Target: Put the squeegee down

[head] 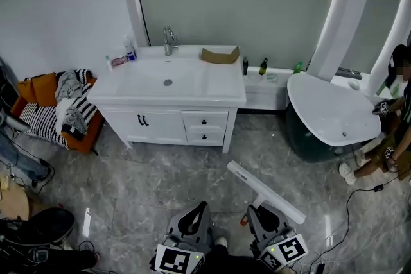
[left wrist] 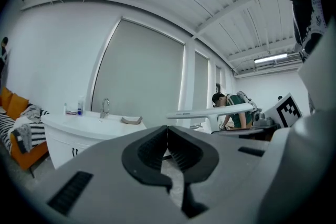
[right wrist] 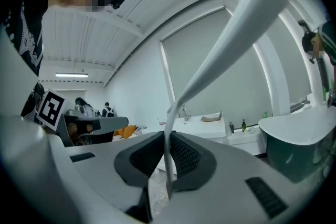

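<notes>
- Squeegee (head: 266, 192): clamped by its handle between right gripper (right wrist: 168, 140) jaws, blade slanting upward.
- Left gripper (left wrist: 167, 132): closed, holding nothing.

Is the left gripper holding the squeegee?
No, the left gripper has its jaws shut on nothing; the squeegee sits clamped in the right gripper.

The floor (head: 160, 179) is grey marble-look tile, polished and glaring. At twelve o'clock the vanity top (head: 192, 83) is glossy white, its tap (head: 169, 40) bright metal. At ten o'clock, striped cloth (head: 38, 120) lies soft and matt. The squeegee (head: 264, 189) looks like smooth white plastic. The left gripper (left wrist: 168, 152) and right gripper (right wrist: 168, 157) are matt grey plastic with ribbed dark pads (right wrist: 186, 155).
</notes>
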`<move>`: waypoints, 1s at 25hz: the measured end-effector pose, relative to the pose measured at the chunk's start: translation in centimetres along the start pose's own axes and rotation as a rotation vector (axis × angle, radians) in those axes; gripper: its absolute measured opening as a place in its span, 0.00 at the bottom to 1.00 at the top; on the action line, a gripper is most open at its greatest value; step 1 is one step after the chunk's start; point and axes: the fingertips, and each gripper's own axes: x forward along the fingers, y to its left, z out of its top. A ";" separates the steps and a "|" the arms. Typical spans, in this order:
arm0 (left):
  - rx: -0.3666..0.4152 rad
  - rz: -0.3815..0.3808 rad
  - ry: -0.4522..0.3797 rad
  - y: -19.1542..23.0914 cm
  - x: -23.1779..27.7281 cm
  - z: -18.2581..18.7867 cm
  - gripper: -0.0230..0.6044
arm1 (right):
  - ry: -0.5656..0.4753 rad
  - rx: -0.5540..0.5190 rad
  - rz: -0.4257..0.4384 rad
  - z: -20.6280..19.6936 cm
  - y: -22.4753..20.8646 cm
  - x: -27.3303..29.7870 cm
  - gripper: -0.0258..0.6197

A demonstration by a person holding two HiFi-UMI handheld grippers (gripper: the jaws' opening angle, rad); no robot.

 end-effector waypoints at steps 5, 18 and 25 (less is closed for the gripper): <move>0.014 -0.024 0.001 3.2 2.5 0.7 0.04 | -0.017 0.003 -0.022 1.3 -1.0 4.5 0.12; 0.065 -0.062 -0.008 10.0 8.1 1.7 0.04 | -0.057 -0.018 -0.054 2.9 -1.3 13.1 0.12; 0.178 -0.032 -0.076 10.9 12.8 2.8 0.05 | -0.101 -0.272 -0.148 4.9 -4.1 16.7 0.12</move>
